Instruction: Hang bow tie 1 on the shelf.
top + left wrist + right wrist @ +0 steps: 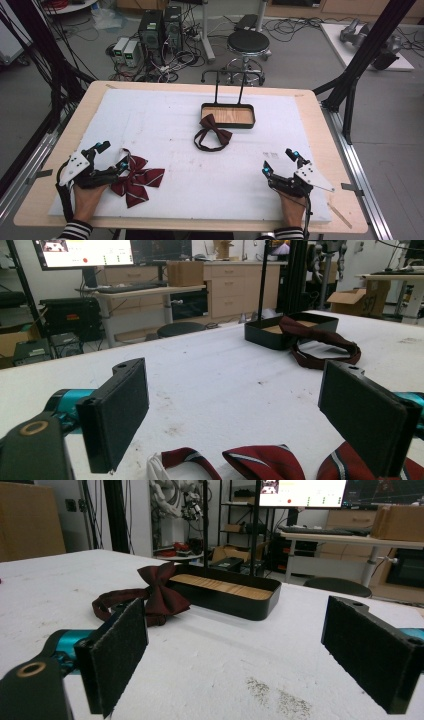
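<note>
Nearest the person, at the front left of the light wooden desk (45, 197) with its white foam mat (165, 125), lies a dark red bow tie with thin pale stripes, made of folded ribbon-like fabric (136, 179). The left hand-held gripper (113, 155) sits just beside it with its jaws spread wide and nothing between them; one jaw tip is at the bow's upper left edge, though whether it touches the cloth cannot be told from above. In the left gripper view the striped loops (265, 462) lie low between the two black padded jaws, with a white bit of band at their left end.

At the front right, the right hand-held gripper (281, 160) rests on bare mat, jaws likewise wide apart and holding nothing (the right gripper view shows only speckled mat between its pads). Striped sleeves show at both wrists.

Farther back, near the middle of the mat, a plain maroon bow tie with a looped neck strap (212, 132) lies with its knot propped against the front wall of a shallow black tray with a wooden floor (250, 114); the strap loop trails toward the person. Two thin black uprights rise from the tray's rear edge.

Beyond the desk stand a black round stool (248, 42), computer towers and tangled cables on the floor. A monitor (82, 251) glows in the background, its writing too small to read.
</note>
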Motion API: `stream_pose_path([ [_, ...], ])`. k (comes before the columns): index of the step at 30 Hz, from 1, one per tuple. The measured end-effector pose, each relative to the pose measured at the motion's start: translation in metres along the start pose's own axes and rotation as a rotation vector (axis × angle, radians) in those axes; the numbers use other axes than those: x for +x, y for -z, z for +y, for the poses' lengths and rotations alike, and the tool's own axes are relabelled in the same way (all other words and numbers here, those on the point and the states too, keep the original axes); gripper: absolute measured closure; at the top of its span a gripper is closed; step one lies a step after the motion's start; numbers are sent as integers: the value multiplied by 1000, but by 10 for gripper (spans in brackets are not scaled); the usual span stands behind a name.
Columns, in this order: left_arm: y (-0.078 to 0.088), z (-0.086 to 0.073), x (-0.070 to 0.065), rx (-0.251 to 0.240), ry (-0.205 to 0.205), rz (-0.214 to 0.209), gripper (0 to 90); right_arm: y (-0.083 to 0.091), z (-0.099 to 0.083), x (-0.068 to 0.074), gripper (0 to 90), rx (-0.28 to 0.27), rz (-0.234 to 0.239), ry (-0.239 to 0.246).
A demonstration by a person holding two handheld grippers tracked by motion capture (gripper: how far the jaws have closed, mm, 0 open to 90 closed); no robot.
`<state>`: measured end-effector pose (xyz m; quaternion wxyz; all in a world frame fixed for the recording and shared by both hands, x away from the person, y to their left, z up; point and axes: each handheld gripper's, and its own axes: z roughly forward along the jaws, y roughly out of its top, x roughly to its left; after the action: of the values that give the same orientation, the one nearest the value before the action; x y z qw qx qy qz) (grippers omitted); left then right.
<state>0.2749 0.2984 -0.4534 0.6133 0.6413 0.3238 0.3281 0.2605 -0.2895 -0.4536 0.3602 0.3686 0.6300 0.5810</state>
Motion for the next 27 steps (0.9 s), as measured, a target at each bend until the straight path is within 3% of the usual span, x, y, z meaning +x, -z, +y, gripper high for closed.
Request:
stream_pose_path([
  [6,0,0,1,-4,15,7,133,1,0,1,106,-4,-4,-1],
  [12,0,0,0,0,-3,4,132,1,0,1,106,-4,-8,-3],
  [21,0,0,2,-1,33,23,131,2,-1,2,106,-11,-16,-5],
  [27,1,11,1,48,17,17,128,2,-1,1,106,-19,-19,-6],
])
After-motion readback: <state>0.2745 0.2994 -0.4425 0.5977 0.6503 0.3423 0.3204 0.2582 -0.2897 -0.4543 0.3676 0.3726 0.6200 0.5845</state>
